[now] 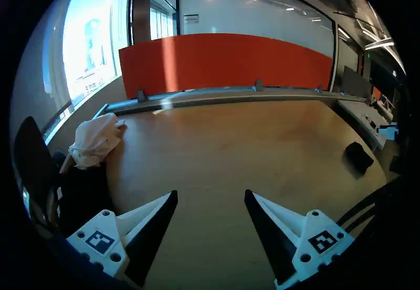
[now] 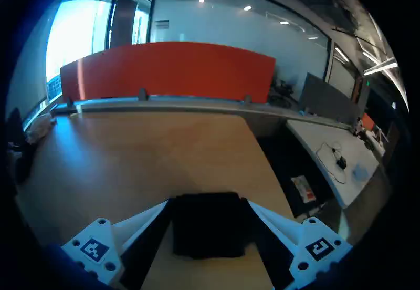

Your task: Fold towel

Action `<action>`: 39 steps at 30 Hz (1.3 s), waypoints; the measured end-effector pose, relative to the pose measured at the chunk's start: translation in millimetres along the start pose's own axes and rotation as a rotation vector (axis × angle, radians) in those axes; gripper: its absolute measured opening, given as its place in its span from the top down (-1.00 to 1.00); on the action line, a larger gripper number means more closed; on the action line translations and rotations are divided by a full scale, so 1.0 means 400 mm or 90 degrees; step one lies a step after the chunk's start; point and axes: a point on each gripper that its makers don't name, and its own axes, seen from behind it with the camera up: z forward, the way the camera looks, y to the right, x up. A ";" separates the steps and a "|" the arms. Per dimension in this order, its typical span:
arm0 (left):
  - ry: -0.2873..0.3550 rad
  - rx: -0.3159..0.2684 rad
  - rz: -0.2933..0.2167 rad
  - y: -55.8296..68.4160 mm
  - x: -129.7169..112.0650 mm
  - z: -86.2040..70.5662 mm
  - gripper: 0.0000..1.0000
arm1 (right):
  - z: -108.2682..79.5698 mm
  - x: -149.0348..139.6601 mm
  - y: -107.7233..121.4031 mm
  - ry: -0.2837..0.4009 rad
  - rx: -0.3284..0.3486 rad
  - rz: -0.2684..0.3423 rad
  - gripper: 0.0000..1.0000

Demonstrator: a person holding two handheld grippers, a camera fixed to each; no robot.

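White plastic fingers of the left gripper (image 1: 210, 192) stand wide apart over the bare wooden desk (image 1: 236, 143) with nothing between them. The right gripper (image 2: 208, 201) is spread about as wide, and a black towel (image 2: 207, 229), lying flat in a neat rectangle, fills the gap. Its sides meet both fingers, but I cannot tell whether they press on it. It sits near the desk's right edge, toward the near corner.

A pale crumpled cloth (image 1: 94, 140) is bunched at the left edge, toward the far corner under the red screen (image 1: 226, 59).

The black towel looks folded, so the likely step is settling it. Keep the fingers level, let it lie fully on the wood clear of the edge, and draw straight back so the layers are not dragged open.
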 end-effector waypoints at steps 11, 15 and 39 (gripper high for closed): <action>0.092 0.001 -0.021 -0.018 0.114 0.008 -0.89 | -0.051 0.196 -0.129 0.162 0.033 0.031 -0.91; 0.127 -0.001 -0.031 -0.019 0.156 0.005 -0.88 | -0.059 0.236 -0.156 0.193 0.039 0.045 -0.91; 0.277 0.026 -0.092 -0.084 0.285 -0.060 -0.89 | -0.103 0.408 -0.369 0.320 0.073 0.069 -0.91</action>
